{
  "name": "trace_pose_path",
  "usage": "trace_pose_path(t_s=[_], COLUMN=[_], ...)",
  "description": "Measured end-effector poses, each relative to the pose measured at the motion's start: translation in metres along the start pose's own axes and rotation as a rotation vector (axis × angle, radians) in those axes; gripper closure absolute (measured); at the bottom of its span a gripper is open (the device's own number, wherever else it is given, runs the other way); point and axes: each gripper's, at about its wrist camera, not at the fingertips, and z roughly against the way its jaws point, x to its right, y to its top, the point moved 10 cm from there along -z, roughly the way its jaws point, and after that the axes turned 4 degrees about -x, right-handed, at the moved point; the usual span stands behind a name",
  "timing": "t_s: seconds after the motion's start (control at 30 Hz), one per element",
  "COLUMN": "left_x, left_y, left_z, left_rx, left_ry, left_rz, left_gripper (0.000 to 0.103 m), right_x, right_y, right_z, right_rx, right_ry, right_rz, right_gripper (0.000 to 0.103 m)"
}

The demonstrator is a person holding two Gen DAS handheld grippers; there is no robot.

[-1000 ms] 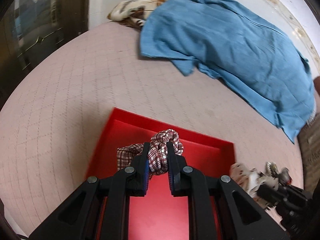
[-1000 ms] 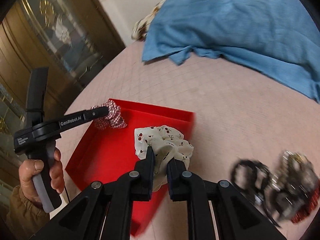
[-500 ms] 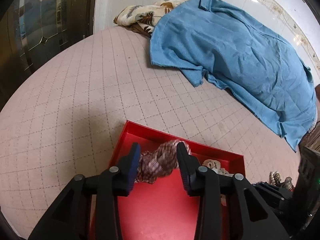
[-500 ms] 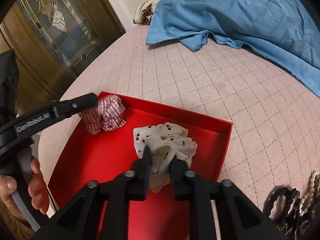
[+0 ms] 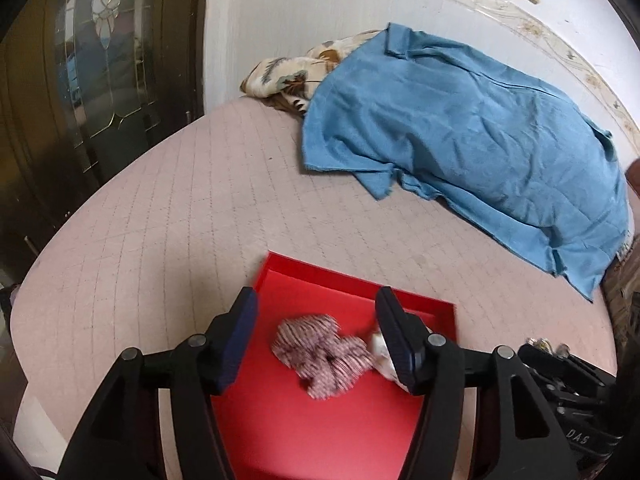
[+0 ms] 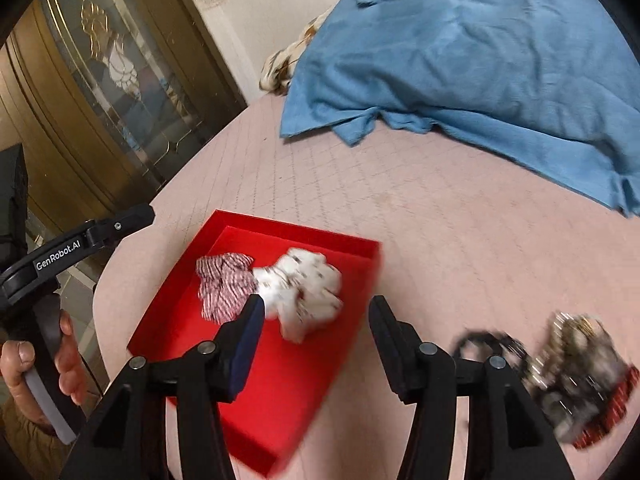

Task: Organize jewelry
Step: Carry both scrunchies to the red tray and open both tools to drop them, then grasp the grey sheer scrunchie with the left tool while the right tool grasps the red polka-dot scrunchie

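A red tray (image 5: 320, 420) lies on the pink quilted bed. In it a red-checked scrunchie (image 5: 324, 356) lies loose below my left gripper (image 5: 316, 300), whose jaws are opening with no pad touching it. In the right wrist view the same tray (image 6: 280, 380) holds the checked scrunchie (image 6: 224, 284) and, touching it, a white cherry-print scrunchie (image 6: 304, 288). My right gripper (image 6: 317, 302) hovers above the white one with its jaws opening and free of it. A blurred heap of jewelry (image 6: 576, 372) and a black ring-shaped piece (image 6: 484, 340) lie right of the tray.
A blue shirt (image 5: 460, 152) covers the far right of the bed, over a leaf-patterned cloth (image 5: 288, 72). A dark glazed door (image 5: 100, 60) stands at the left past the bed's edge. A person's hand (image 6: 24, 364) grips the left tool's handle.
Both grippers went from shut on their scrunchies to open. The checked and white scrunchies dropped into the tray, and both grippers rose and drew back from them.
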Motion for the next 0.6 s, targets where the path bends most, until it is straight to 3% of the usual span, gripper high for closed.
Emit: trace_pose_path(t_s=[0.17, 0.47, 0.6], left_x=[0.051, 0.158, 0.209], left_y=[-0.028, -0.084, -0.104], left_z=[0.017, 0.011, 0.002], left_rx=[-0.024, -0.107, -0.153], left_ry=[-0.049, -0.17, -0.221], left_rz=[-0.088, -0.226, -0.284], left_gripper=[0.041, 0.041, 0.041], right_x=[0.046, 0.189, 0.231], right_y=[-0.039, -0.123, -0.141], right_z=[0.05, 0.141, 0.162], right_rx=[0.03, 0.063, 0.083], right_ry=[-0.035, -0.231, -0.269], right_rz=[-0.066, -0.282, -0.367], right_gripper=[0.038, 0.038, 0.038])
